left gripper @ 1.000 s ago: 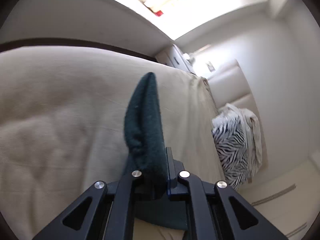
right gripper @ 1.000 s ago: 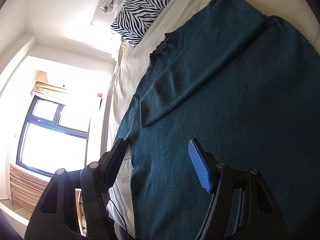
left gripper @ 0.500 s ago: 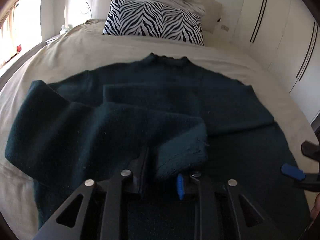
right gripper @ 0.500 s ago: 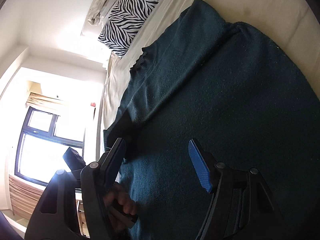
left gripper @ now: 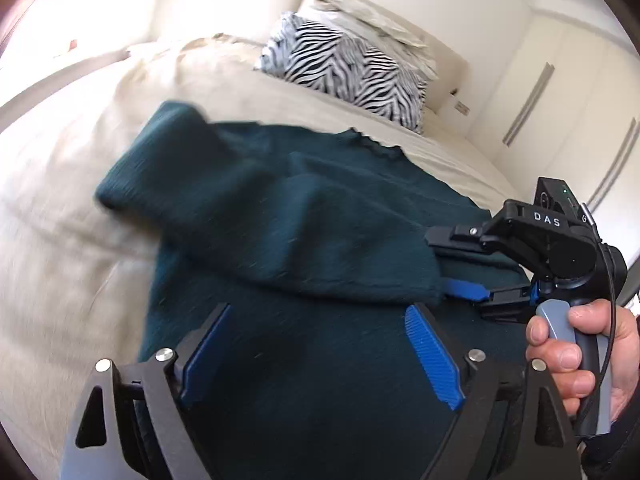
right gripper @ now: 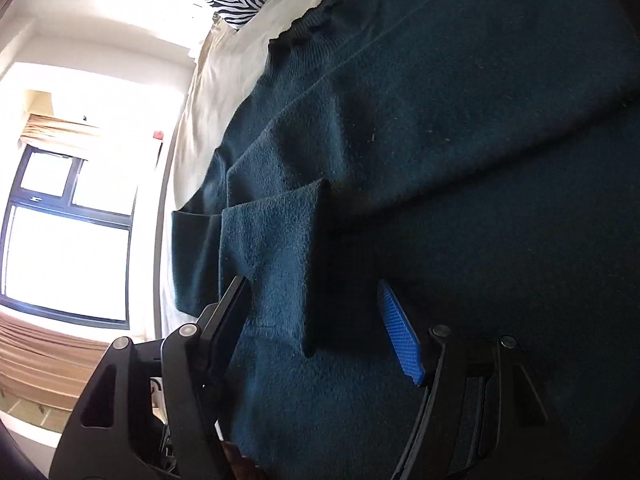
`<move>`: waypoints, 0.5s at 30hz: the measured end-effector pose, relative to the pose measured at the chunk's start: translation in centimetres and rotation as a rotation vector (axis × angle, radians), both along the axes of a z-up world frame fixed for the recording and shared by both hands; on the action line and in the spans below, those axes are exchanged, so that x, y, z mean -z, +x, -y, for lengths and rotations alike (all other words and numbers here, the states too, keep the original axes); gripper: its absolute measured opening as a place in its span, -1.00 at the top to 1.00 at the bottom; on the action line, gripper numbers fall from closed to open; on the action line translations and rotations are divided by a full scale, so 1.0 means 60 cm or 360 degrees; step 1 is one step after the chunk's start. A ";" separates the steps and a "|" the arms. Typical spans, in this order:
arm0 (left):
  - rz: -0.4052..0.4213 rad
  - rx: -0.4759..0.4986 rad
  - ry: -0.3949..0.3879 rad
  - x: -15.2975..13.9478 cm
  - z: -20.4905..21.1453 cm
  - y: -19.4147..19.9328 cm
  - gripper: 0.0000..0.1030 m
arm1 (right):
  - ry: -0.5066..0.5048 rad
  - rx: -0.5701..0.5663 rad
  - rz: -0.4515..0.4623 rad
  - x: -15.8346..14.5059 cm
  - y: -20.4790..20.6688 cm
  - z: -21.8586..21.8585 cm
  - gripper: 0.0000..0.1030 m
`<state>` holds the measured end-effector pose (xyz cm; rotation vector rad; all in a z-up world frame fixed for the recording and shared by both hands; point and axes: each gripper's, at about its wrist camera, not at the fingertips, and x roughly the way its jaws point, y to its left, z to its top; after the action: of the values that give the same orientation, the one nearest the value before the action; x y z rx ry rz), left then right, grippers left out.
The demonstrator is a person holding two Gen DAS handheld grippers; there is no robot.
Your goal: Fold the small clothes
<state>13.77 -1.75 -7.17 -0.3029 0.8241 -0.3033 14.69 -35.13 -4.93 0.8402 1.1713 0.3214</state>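
Sweater [left gripper: 304, 216]: we see it, dark teal, flat on the bed [left gripper: 72, 208], collar toward twelve o'clock, a sleeve [left gripper: 280, 240] folded across its body.
Left tongs [left gripper: 320, 352]: we see the jaws opening, spread wide above the sweater's body, no cloth pinched between them.
Right tongs [right gripper: 316, 320]: we see them spread; the sleeve's cuff [right gripper: 272, 248] lies between the jaws, and neither pad presses it.
Right hand [left gripper: 580, 356]: at three o'clock in the left view, wrapped round the handle.
Pillow [left gripper: 344, 68]: zebra print, at twelve o'clock, beyond the collar.
Window [right gripper: 64, 236]: at nine o'clock in the right view.
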 end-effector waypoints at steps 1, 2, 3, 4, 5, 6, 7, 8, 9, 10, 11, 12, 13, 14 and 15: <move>-0.0022 -0.0026 -0.0047 0.006 -0.010 0.002 -0.51 | -0.0042 -0.0025 0.0023 -0.007 0.005 -0.013 -0.20; -0.0039 -0.0049 -0.0092 0.013 -0.019 0.003 -0.41 | -0.0079 -0.0069 0.0044 -0.013 0.010 -0.026 0.03; -0.0049 -0.0068 -0.0137 0.016 -0.029 0.002 -0.39 | -0.0113 -0.0128 0.0049 -0.016 0.013 -0.041 0.23; -0.0050 -0.0077 -0.0165 0.019 -0.034 0.006 -0.37 | -0.0179 -0.0187 0.0042 -0.018 0.016 -0.057 0.46; -0.0046 -0.0082 -0.0179 0.020 -0.036 0.008 -0.35 | -0.0285 -0.0238 0.0057 -0.022 0.016 -0.072 0.55; -0.0043 -0.0080 -0.0184 0.021 -0.037 0.006 -0.33 | -0.0367 -0.0273 0.0083 -0.028 0.015 -0.083 0.68; -0.0039 -0.0082 -0.0182 0.020 -0.038 0.003 -0.32 | -0.0428 -0.0307 0.0108 -0.036 0.014 -0.090 0.84; -0.0034 -0.0079 -0.0185 0.020 -0.038 0.004 -0.32 | -0.0471 -0.0316 0.0139 -0.047 0.013 -0.091 0.86; -0.0031 -0.0079 -0.0187 0.019 -0.040 0.003 -0.32 | -0.0496 -0.0311 0.0172 -0.060 0.012 -0.088 0.86; -0.0030 -0.0083 -0.0194 0.020 -0.042 0.003 -0.32 | -0.0522 -0.0300 0.0208 -0.074 0.012 -0.082 0.87; -0.0033 -0.0087 -0.0205 0.022 -0.045 0.003 -0.32 | -0.0556 -0.0274 0.0254 -0.092 0.011 -0.073 0.87; -0.0037 -0.0092 -0.0210 0.023 -0.047 0.003 -0.32 | -0.0574 -0.0247 0.0286 -0.108 0.014 -0.062 0.87; -0.0038 -0.0096 -0.0215 0.024 -0.048 0.003 -0.32 | -0.0580 -0.0220 0.0311 -0.123 0.015 -0.049 0.87; -0.0036 -0.0099 -0.0216 0.024 -0.048 0.002 -0.32 | -0.0581 -0.0197 0.0329 -0.136 0.018 -0.034 0.87; -0.0032 -0.0100 -0.0213 0.024 -0.048 0.001 -0.32 | -0.0594 -0.0178 0.0340 -0.147 0.022 -0.020 0.87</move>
<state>13.83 1.14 -8.59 -0.4570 0.8141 -0.2975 15.99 -33.94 3.87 0.4051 1.0370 0.2657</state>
